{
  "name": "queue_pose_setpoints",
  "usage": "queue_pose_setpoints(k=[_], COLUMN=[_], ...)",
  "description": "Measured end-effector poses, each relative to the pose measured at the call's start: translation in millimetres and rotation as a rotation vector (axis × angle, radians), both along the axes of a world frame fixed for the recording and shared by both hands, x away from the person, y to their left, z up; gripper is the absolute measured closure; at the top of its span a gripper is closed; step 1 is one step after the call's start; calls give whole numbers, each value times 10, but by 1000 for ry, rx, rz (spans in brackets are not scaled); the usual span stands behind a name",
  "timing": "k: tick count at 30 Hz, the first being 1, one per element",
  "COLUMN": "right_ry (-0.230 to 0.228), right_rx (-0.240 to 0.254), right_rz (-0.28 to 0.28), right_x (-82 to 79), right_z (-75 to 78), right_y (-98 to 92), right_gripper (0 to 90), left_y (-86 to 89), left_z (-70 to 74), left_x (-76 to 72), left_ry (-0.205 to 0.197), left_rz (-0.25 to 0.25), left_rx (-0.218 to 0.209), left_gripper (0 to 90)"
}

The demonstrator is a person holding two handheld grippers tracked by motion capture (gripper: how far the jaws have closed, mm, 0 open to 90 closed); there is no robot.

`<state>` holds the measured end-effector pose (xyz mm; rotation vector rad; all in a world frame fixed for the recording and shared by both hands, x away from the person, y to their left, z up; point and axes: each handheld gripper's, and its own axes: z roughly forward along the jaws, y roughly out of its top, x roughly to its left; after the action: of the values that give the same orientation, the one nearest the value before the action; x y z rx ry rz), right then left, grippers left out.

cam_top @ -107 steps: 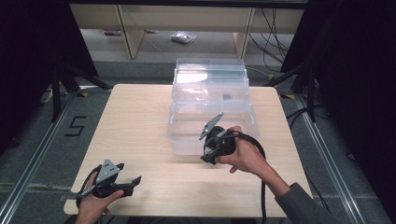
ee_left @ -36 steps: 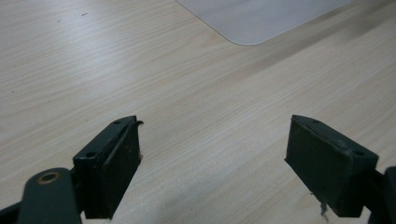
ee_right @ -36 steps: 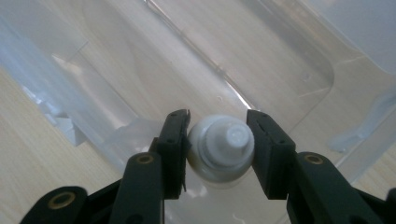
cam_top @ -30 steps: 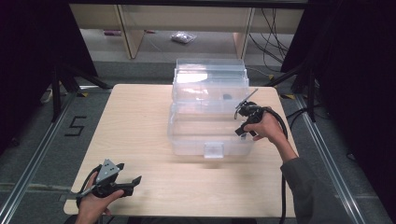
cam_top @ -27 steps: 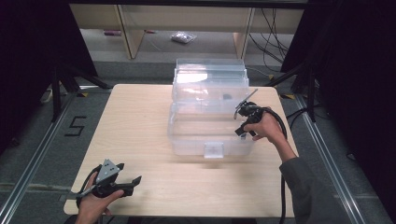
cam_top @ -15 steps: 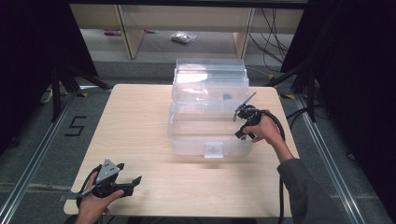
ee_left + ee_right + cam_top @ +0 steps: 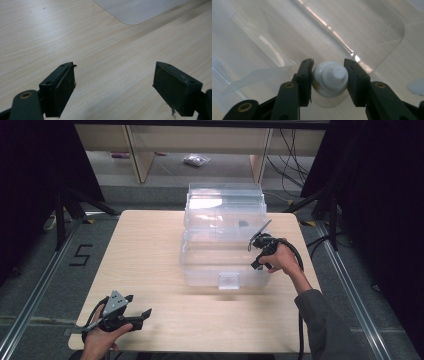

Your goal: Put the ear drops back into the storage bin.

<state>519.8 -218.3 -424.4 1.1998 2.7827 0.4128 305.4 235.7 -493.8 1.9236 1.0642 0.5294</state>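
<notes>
Item 1: table [image 7: 150, 250], light wood-grain top, rounded corners; grain runs clean in the left gripper view, bare but for small specks.

Item 2: clear plastic storage box [image 7: 222, 245], open-topped, at centre-rear of table, w/ small latch tab on its near wall.

Item 3: right gripper [image 7: 328, 75], held over box's right side in high view [image 7: 260, 251]. Jaws clamped on a small bottle [image 7: 329, 82] w/ white screw cap, cap facing the camera; box's transparent floor behind it.

Item 4: left gripper [image 7: 131, 316], at table's near-left corner, well apart from box. Jaws spread wide, nothing between; a pale box corner lies ahead in its own view.

Room: grey floor; "5" mark [image 7: 80, 256] on the floor left of table; wooden shelf unit [image 7: 135, 150] at rear, small bag [image 7: 196, 161] under it; cables [image 7: 295, 155] rear-right; black curtains on both sides.
</notes>
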Motion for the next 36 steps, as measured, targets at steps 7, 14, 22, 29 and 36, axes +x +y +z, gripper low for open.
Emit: queue_pose_setpoints(k=[7,14,22,29,36], right_ry=[2,-8,-33,-79,-98], right_rx=[2,23,63,93,113], right_rz=[-6,-25,-42,-37,-43], right_x=[-9,-36,-65,-95,-134], right_z=[8,77,152,278,395], right_y=[-2,-7,-61,-88,-96], right_gripper=[587,559,502,461,433], left_y=[0,0,-2,-3,-5], left_z=[0,0,-1,-1,-2], left_x=[0,1,2,2,3], left_ry=[0,0,0,-1,0], left_rz=[2,0,-1,0,0], left_rx=[-1,1,1,2,1], left_gripper=[171,172,172,172,171])
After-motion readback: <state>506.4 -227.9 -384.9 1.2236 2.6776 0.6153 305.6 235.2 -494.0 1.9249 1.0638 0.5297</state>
